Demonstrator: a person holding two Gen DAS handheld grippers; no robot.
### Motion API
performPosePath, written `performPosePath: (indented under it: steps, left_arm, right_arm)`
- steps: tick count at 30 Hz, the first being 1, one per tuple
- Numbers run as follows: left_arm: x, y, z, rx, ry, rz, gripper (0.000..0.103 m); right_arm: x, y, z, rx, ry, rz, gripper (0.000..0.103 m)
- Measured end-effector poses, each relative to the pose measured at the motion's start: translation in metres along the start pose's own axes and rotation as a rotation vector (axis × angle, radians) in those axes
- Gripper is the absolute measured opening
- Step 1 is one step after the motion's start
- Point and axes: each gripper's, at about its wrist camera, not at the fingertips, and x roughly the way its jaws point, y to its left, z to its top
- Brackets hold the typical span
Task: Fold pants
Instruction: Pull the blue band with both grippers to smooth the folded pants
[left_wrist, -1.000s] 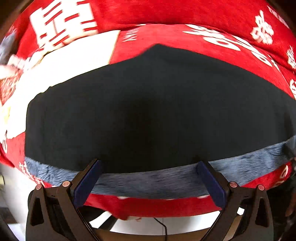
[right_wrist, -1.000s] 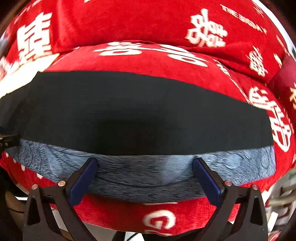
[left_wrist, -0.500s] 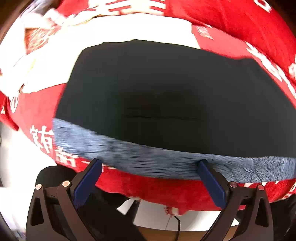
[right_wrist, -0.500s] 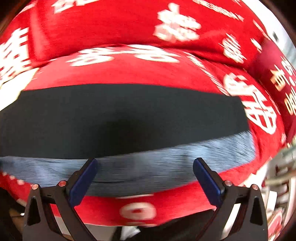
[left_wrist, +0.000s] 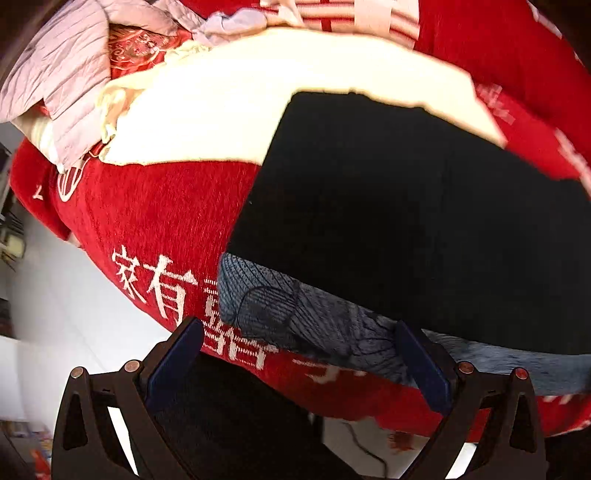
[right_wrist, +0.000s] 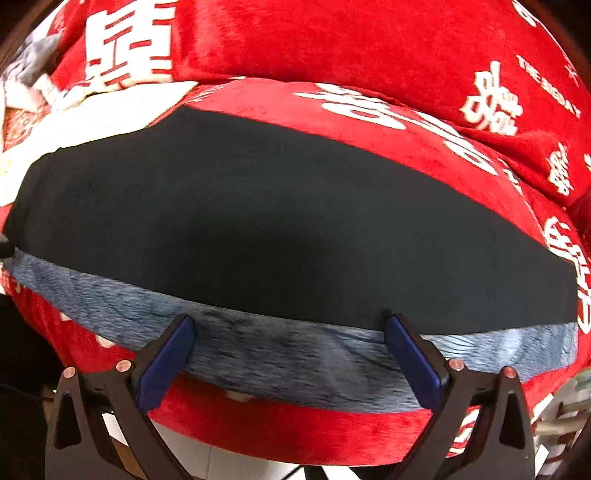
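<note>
Black pants (left_wrist: 406, 221) lie flat on a red sofa cover, with a strip of blue-grey fleece lining (left_wrist: 295, 314) showing along their near edge. In the left wrist view my left gripper (left_wrist: 299, 358) hangs open at the near left corner of the pants, its right finger over the lining. In the right wrist view the same pants (right_wrist: 277, 229) span the frame and the lining (right_wrist: 288, 354) runs between the fingers of my open right gripper (right_wrist: 291, 354). Neither gripper holds anything.
The red cover (left_wrist: 155, 221) bears white characters. A cream cloth (left_wrist: 229, 110) lies behind the pants, with crumpled lilac fabric (left_wrist: 62, 74) at far left. The sofa's front edge drops to a pale floor (left_wrist: 55, 314) with a black cable (left_wrist: 369, 454).
The left gripper has swung left, so the pants' left corner now sits between its fingers. The right gripper has shifted back left along the near edge. Both stay open.
</note>
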Motion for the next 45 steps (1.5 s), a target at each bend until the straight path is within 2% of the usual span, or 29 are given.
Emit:
performPosePath:
  steps: [2,5,8,10,13,17,20,22,23,25,28,32,35,39,41,45]
  left_arm:
    - [0.009,0.010,0.001,-0.058,0.036,-0.060,0.103]
    - [0.011,0.021,0.001,-0.074,0.048,-0.089,0.103]
    - [-0.006,0.027,-0.005,-0.045,0.009,-0.053,0.103]
    - [-0.020,0.018,-0.004,-0.016,-0.027,-0.095,0.103]
    - [-0.028,0.000,0.004,0.024,-0.054,-0.142,0.103]
    - [-0.029,-0.020,0.034,0.060,-0.088,-0.121,0.103]
    - [-0.014,-0.024,0.061,0.051,-0.063,-0.106,0.103]
    - [0.002,-0.023,0.071,0.050,-0.039,-0.064,0.103]
    - [0.008,-0.027,0.067,0.054,-0.027,-0.045,0.103]
    - [0.014,-0.024,0.066,0.054,-0.023,-0.058,0.103]
    - [0.006,-0.023,0.058,0.068,-0.033,-0.045,0.103]
    - [-0.014,-0.031,0.046,0.083,-0.050,-0.100,0.103]
    - [-0.024,-0.062,0.055,0.139,-0.060,-0.142,0.103]
    - [-0.035,-0.101,0.044,0.224,-0.064,-0.175,0.103]
    - [-0.043,-0.120,0.037,0.257,-0.065,-0.182,0.103]
    - [-0.052,-0.147,0.027,0.310,-0.070,-0.193,0.103]
  right_arm:
    - [-0.001,-0.021,-0.002,0.047,0.007,-0.036,0.102]
    - [-0.002,-0.058,-0.006,0.160,0.039,-0.090,0.103]
    - [-0.004,-0.091,-0.011,0.266,0.073,-0.091,0.103]
    - [-0.011,-0.101,-0.007,0.283,0.062,-0.114,0.103]
    - [-0.020,-0.091,0.001,0.262,0.033,-0.091,0.103]
    - [-0.014,-0.060,0.011,0.183,0.036,-0.063,0.103]
    - [-0.012,-0.045,0.010,0.170,0.043,-0.023,0.103]
    - [-0.012,-0.042,0.006,0.171,0.054,-0.025,0.103]
    - [-0.011,-0.044,0.004,0.171,0.059,-0.030,0.103]
    - [-0.009,-0.051,0.002,0.181,0.070,-0.040,0.103]
    - [-0.012,-0.059,0.004,0.195,0.069,-0.049,0.103]
    - [-0.016,-0.043,0.019,0.141,0.042,-0.012,0.103]
    - [-0.011,-0.016,0.029,0.074,0.039,0.037,0.103]
    - [0.003,0.005,0.033,0.015,0.060,0.078,0.103]
    - [0.013,0.001,0.031,0.019,0.077,0.074,0.103]
    - [0.014,-0.028,0.028,0.051,0.055,0.081,0.102]
